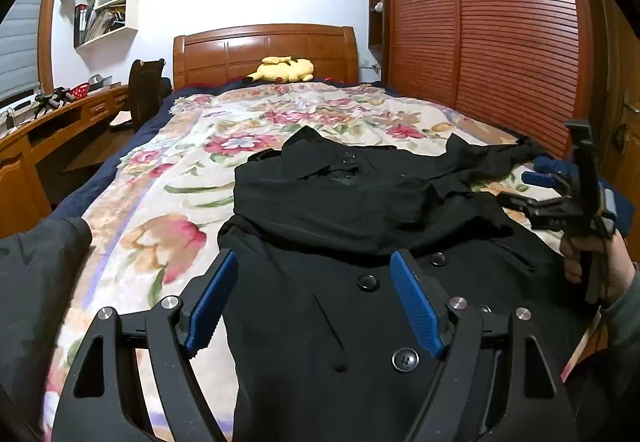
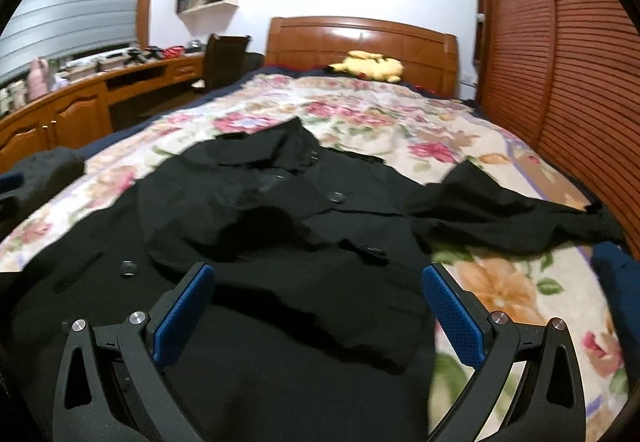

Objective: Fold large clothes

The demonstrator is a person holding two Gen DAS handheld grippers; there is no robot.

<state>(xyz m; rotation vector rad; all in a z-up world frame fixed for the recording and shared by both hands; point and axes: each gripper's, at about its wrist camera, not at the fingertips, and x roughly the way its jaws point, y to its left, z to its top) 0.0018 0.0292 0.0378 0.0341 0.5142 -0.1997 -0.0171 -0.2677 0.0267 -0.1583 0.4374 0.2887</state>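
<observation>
Two blue-padded black grippers hung over the black buttoned coat (image 1: 340, 209) spread on the floral bedspread (image 1: 168, 169). The left gripper (image 1: 314, 302) stood spread, empty, above the coat's left edge; the right gripper (image 2: 320, 316) gaped wide, empty, near its right side.

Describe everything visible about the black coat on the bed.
The black coat lies spread front-up on the floral bedspread, collar toward the headboard. It looks like matte woven cloth, double-breasted, with round black buttons and a slanted slit pocket. One sleeve is folded across the chest; the other sleeve trails out toward the wardrobe side. Both claws hover open above its lower half, gripping nothing.
</observation>
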